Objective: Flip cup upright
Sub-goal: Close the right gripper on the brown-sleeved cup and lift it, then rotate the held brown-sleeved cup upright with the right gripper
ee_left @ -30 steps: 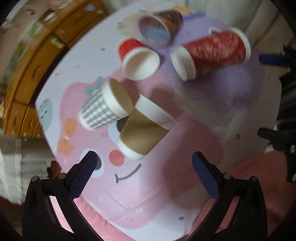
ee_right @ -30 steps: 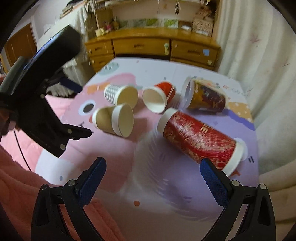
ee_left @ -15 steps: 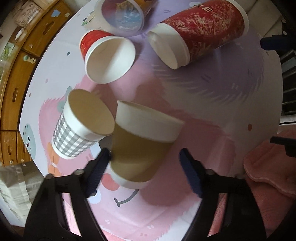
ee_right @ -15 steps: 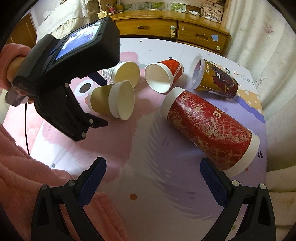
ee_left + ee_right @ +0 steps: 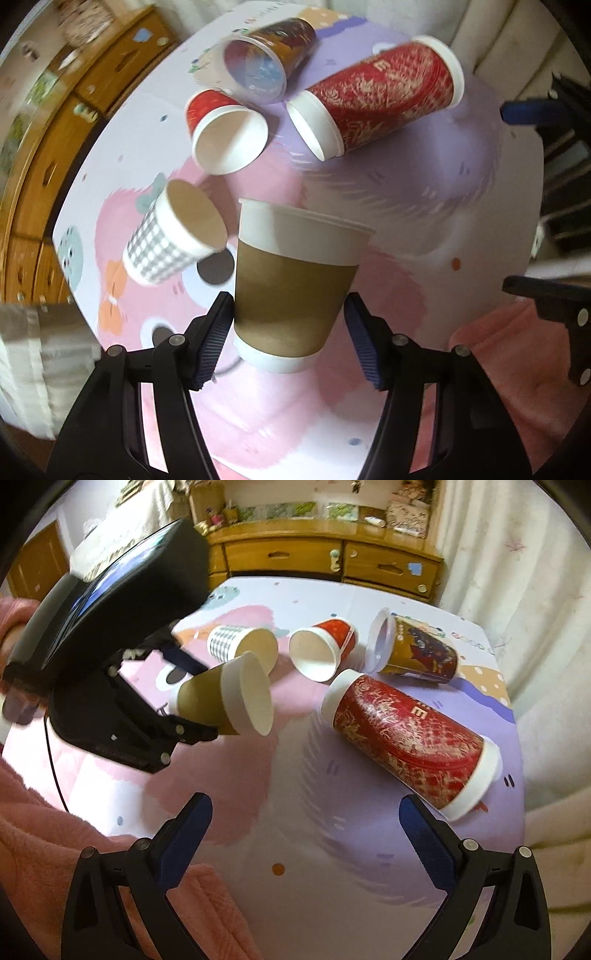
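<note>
My left gripper is shut on the brown paper cup and holds it off the table, mouth pointing away along the fingers. The right wrist view shows that cup lifted and lying sideways in the left gripper. My right gripper is open and empty above the table's near part. On the table lie a checked cup, a small red cup, a tall red cup and a clear-lidded brown printed cup, all on their sides.
The table has a pink and lilac cartoon cloth. A wooden dresser stands behind it and a white curtain hangs at the right. A pink sleeve is at the near left edge.
My left gripper closed on the brown cup and lifted it off the table. The right gripper stayed open and shifted only slightly.
</note>
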